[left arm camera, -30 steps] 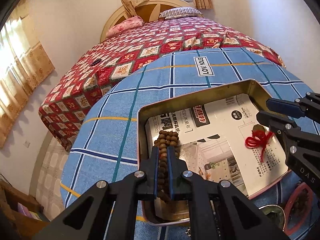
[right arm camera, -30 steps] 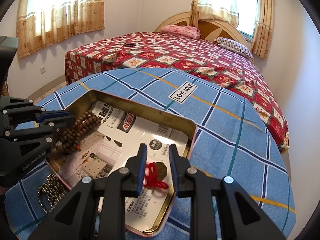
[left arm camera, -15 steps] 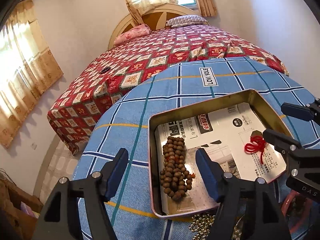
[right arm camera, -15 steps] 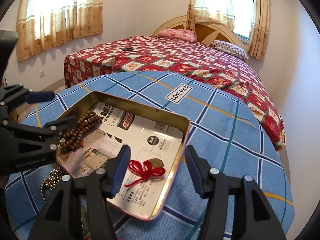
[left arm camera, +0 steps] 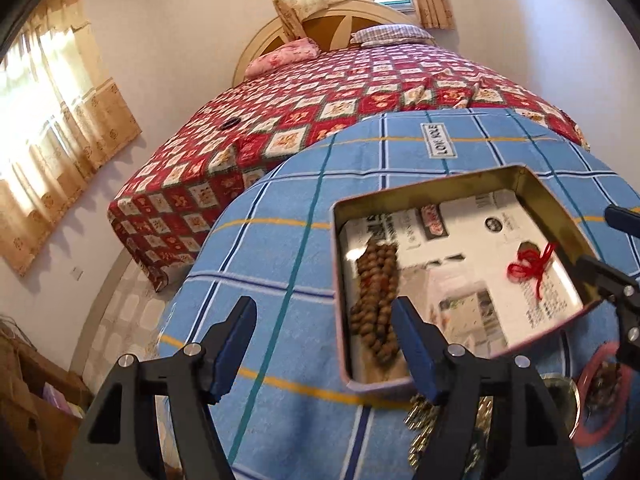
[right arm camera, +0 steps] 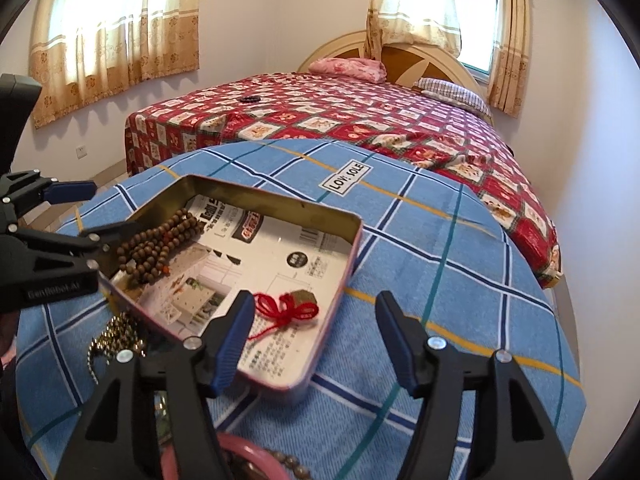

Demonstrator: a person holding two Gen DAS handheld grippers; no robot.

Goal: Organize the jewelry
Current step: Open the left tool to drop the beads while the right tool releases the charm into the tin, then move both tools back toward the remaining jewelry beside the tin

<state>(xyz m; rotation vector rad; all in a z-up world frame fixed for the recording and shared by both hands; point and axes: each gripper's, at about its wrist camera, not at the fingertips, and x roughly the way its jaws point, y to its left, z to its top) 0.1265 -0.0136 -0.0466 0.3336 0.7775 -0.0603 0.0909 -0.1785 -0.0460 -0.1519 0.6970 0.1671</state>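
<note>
Two pieces are in, by the look of it; the wooden bead string [right arm camera: 158, 245] lies along the left side of the paper-lined tin [right arm camera: 276, 208] and the red-cord charm [right arm camera: 290, 310] rests at its right end; both claws empty, the left claw [left arm camera: 324, 350] spread wide near the beads, the right claw [right arm camera: 316, 338] spread wide above the charm; still out on the blue checked counter [right arm camera: 460, 264]: a metal bead chain [right arm camera: 116, 338] beside the tin, and brown beads in a pink dish [left arm camera: 602, 392]; I'd say half done.
</note>
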